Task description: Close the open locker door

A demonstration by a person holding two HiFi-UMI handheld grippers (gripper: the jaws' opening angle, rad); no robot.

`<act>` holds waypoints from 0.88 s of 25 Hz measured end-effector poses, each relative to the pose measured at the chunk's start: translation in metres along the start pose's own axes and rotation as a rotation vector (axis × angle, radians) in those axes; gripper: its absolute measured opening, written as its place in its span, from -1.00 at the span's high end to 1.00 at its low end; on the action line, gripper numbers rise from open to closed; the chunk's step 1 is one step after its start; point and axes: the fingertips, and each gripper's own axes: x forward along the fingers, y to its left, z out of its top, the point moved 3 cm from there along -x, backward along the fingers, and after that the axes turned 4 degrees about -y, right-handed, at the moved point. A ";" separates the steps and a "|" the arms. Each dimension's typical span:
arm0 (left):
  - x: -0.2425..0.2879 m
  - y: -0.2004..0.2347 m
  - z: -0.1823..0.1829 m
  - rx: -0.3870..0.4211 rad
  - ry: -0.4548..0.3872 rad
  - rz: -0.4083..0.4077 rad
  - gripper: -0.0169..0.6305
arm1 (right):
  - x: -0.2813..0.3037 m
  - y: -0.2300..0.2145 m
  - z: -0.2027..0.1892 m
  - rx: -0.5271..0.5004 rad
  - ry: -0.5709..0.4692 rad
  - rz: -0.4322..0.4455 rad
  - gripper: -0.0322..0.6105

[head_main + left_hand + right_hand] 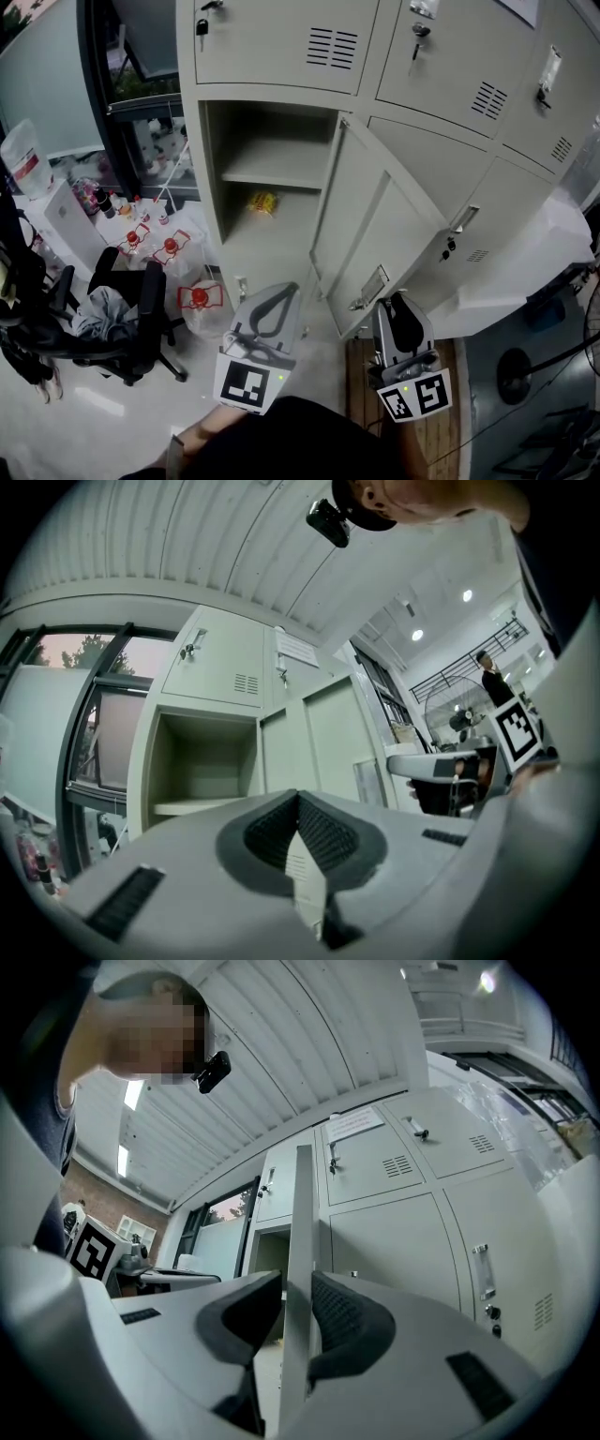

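- Locker door point(361, 225) stands swung wide from its compartment point(267, 159); in the right gripper view its free edge point(300, 1241) runs upright between the jaws of the right claw point(296, 1288).
- The right claw point(401, 314) is spread. Its right pad is close against the door's face, and a gap shows at the left pad.
- The left claw point(278, 295) is left of the door and apart from it, pointing toward the compartment. Its jaws are pressed together at the tips point(298, 799).
- A yellow item point(262, 202) lies inside.
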 end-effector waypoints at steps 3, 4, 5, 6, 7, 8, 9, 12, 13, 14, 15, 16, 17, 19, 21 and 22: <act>0.001 -0.002 -0.003 -0.005 0.003 0.000 0.94 | 0.002 0.001 -0.004 0.012 0.007 0.014 0.60; 0.001 -0.002 -0.003 -0.005 0.004 0.001 0.95 | 0.002 0.002 -0.005 0.015 0.009 0.017 0.60; 0.001 -0.002 -0.004 -0.005 0.006 0.003 0.95 | 0.003 0.002 -0.005 0.016 0.010 0.021 0.60; 0.001 -0.003 -0.005 -0.005 0.009 0.006 0.95 | 0.004 0.002 -0.005 0.016 0.010 0.026 0.60; 0.001 -0.003 -0.006 -0.006 0.012 0.009 0.95 | 0.005 0.003 -0.006 0.016 0.010 0.032 0.60; 0.000 -0.003 -0.007 -0.006 0.014 0.011 0.95 | 0.006 0.005 -0.006 0.017 0.010 0.038 0.60; -0.001 -0.003 -0.008 -0.007 0.017 0.013 0.95 | 0.007 0.007 -0.007 0.017 0.010 0.045 0.60; -0.003 -0.003 -0.008 0.001 0.029 0.019 0.95 | 0.009 0.016 -0.008 0.015 0.011 0.076 0.60; -0.002 -0.003 -0.008 0.006 0.030 0.021 0.95 | 0.010 0.018 -0.008 0.013 0.011 0.087 0.60; -0.001 -0.004 -0.007 0.009 0.030 0.022 0.95 | 0.011 0.021 -0.007 0.012 0.011 0.100 0.60; -0.001 -0.004 -0.007 0.010 0.029 0.024 0.94 | 0.011 0.023 -0.007 0.013 0.012 0.113 0.60; 0.000 -0.004 -0.007 0.010 0.028 0.026 0.95 | 0.011 0.025 -0.007 0.015 0.013 0.126 0.60; 0.000 -0.005 -0.007 0.010 0.028 0.028 0.94 | 0.012 0.027 -0.008 0.017 0.014 0.140 0.60; -0.002 -0.005 -0.008 0.014 0.033 0.032 0.94 | 0.013 0.031 -0.008 0.021 0.016 0.168 0.60; -0.004 -0.005 -0.009 0.021 0.043 0.038 0.95 | 0.014 0.035 -0.008 0.021 0.017 0.194 0.60; -0.005 -0.005 -0.010 0.022 0.046 0.042 0.95 | 0.015 0.036 -0.008 0.022 0.017 0.206 0.60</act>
